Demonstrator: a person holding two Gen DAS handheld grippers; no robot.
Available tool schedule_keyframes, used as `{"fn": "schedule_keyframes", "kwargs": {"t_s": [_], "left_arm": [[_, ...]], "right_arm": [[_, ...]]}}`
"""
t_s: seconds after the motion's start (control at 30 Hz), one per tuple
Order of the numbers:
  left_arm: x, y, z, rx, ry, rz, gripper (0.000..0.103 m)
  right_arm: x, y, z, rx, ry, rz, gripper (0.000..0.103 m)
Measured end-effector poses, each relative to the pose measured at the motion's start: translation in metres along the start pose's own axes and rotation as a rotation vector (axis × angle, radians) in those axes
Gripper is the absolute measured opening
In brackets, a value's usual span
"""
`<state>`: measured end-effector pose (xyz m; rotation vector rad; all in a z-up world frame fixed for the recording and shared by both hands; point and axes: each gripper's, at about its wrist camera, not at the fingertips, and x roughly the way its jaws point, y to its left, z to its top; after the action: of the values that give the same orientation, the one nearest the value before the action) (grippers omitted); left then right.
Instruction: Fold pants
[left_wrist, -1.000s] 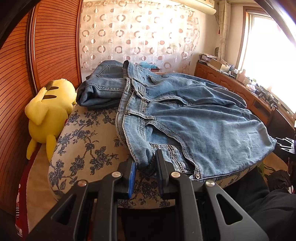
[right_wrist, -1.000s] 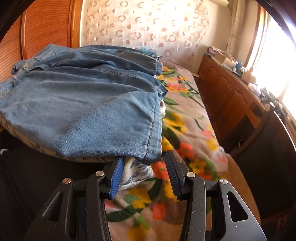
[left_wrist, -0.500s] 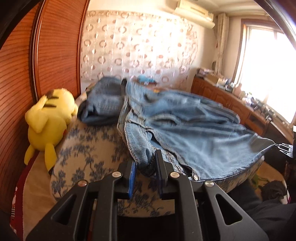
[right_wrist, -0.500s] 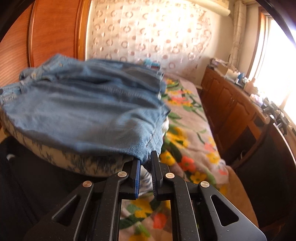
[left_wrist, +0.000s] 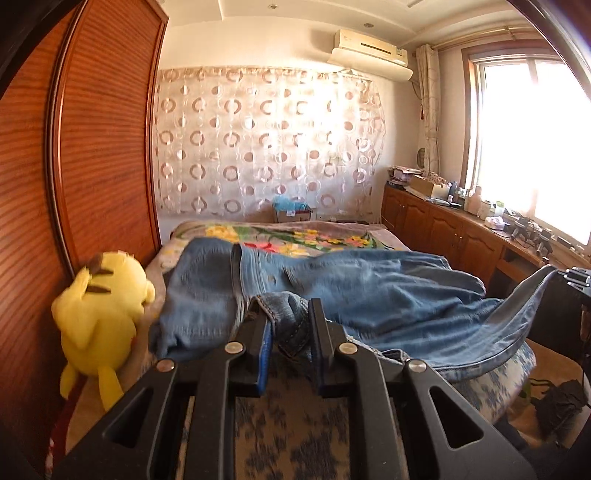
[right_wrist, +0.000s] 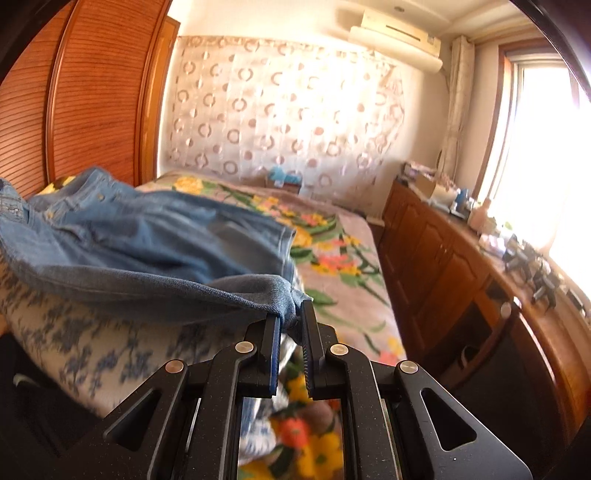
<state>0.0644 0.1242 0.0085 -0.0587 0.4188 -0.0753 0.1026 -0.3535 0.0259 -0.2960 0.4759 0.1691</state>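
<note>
Blue denim pants lie across a bed, partly lifted at the near edge. My left gripper is shut on the bunched waistband, which rises between its black fingers. In the right wrist view the same pants stretch off to the left, and my right gripper is shut on a pinched corner of the hem. The near edge of the denim hangs taut in the air between the two grips. At the right edge of the left wrist view the other gripper shows, with the hem running up to it.
A yellow plush toy leans on the wooden wardrobe at left. Blue-flowered bedding and a bright floral blanket cover the bed. A wooden cabinet run with clutter stands under the window at right.
The right gripper closed on the hem. Both grippers then rose, lifting the near edge of the pants off the bed; both views tilted up, showing more of the room.
</note>
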Motion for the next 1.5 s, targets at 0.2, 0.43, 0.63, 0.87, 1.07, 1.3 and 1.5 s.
{"fn": "schedule_keyframes", "kwargs": {"t_s": [0.2, 0.43, 0.63, 0.87, 1.07, 1.3, 1.5], "left_arm": [[0.030, 0.010, 0.028, 0.010, -0.006, 0.035, 0.014], [0.071, 0.015, 0.052, 0.032, 0.007, 0.066, 0.014], [0.106, 0.021, 0.070, 0.027, 0.023, 0.081, 0.014], [0.157, 0.028, 0.099, 0.042, 0.039, 0.098, 0.014], [0.214, 0.035, 0.115, 0.056, 0.096, 0.114, 0.014], [0.275, 0.036, 0.106, 0.076, 0.206, 0.134, 0.016], [0.294, 0.037, 0.097, 0.084, 0.261, 0.140, 0.019]], "right_arm": [[0.026, -0.014, 0.029, 0.014, -0.031, -0.020, 0.008], [0.059, -0.019, 0.054, -0.013, -0.028, -0.033, 0.008], [0.089, -0.019, 0.080, -0.055, -0.016, -0.044, 0.008], [0.135, -0.025, 0.103, -0.090, 0.011, -0.050, 0.008], [0.195, -0.027, 0.111, -0.111, 0.072, -0.034, 0.008], [0.277, -0.027, 0.103, -0.113, 0.171, -0.001, 0.008], [0.321, -0.029, 0.093, -0.060, 0.221, 0.033, 0.008]]}}
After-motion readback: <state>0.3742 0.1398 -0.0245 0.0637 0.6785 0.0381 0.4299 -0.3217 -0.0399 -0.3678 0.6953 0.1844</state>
